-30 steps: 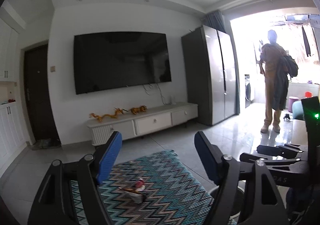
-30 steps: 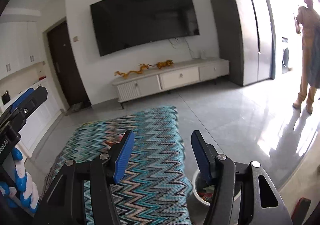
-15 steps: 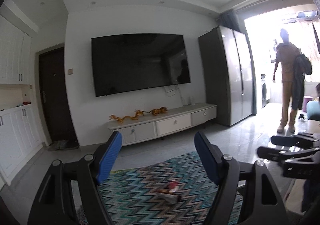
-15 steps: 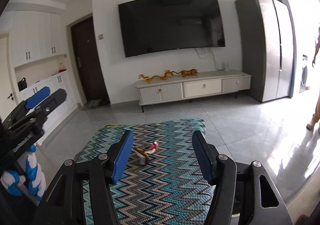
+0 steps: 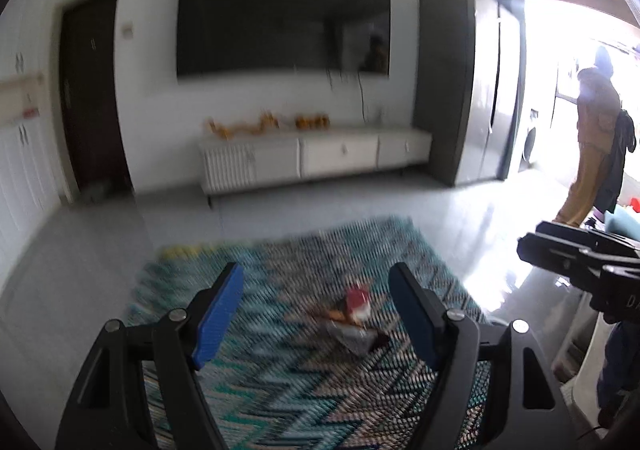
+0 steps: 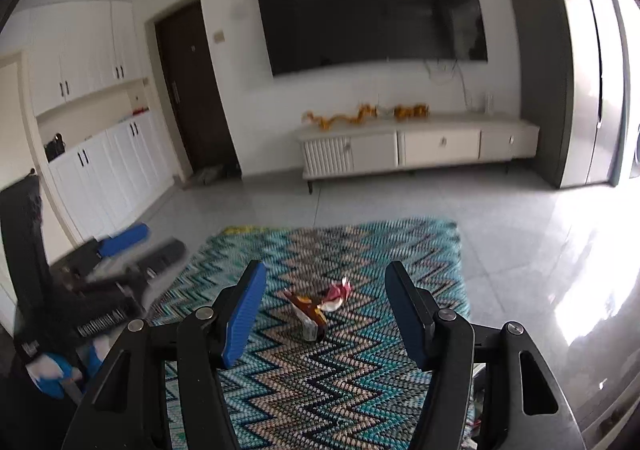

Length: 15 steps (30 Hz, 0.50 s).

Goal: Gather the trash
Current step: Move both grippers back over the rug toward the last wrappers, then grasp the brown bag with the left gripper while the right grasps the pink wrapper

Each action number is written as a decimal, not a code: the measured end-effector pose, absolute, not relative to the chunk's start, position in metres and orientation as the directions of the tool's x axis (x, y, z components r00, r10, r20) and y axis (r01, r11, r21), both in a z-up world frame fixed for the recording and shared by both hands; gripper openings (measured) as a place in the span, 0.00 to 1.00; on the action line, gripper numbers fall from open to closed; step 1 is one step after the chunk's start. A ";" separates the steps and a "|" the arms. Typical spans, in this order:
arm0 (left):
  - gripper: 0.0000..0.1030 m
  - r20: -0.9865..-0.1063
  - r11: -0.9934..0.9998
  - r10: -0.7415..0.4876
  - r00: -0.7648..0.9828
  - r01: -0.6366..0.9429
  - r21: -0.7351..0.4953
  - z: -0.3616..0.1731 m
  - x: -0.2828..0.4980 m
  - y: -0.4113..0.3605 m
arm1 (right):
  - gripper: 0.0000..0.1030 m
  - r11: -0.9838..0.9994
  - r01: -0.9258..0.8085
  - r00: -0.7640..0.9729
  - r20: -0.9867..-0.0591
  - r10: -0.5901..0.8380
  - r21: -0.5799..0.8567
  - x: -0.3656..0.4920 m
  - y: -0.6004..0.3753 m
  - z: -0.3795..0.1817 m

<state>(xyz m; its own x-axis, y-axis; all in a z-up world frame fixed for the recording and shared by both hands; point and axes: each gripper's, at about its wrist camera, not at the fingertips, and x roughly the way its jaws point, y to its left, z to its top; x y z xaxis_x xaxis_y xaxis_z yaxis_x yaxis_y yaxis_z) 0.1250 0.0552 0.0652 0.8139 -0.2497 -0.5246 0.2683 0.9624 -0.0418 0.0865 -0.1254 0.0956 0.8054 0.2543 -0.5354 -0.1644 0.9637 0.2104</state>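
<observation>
Both the left tongs (image 5: pixel 316 314) and the right tongs (image 6: pixel 325 312) hang apart and empty above a zigzag-patterned rug (image 6: pixel 340 390) on a glossy grey tiled floor (image 6: pixel 520 234). The crumpled wrappers (image 6: pixel 316 304) lie on the rug, well clear of either tongs' fingers. Behind stand a white TV cabinet (image 6: pixel 416 148) under a wall-mounted television (image 6: pixel 372 6), a dark door (image 6: pixel 192 90) and a tall grey fridge (image 6: pixel 568 66), with a person (image 5: pixel 596 146) by the bright doorway.

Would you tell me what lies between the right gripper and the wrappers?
Only bare rug separates the right gripper from the wrappers, per the right wrist view.
</observation>
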 end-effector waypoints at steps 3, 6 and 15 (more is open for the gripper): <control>0.72 -0.616 0.957 -0.277 0.737 0.270 -0.107 0.018 0.162 0.042 | 0.59 0.963 -0.142 0.777 -0.577 0.253 0.231 0.117 -0.129 0.067; 0.72 -0.670 0.955 -0.287 0.685 0.260 -0.144 -0.015 0.191 0.032 | 0.59 0.964 -0.108 0.754 -0.612 0.239 0.244 0.148 -0.137 0.041; 0.72 -0.761 0.952 -0.295 0.578 0.243 -0.184 -0.085 0.235 0.011 | 0.59 0.957 -0.100 0.683 -0.680 0.266 0.274 0.209 -0.135 -0.014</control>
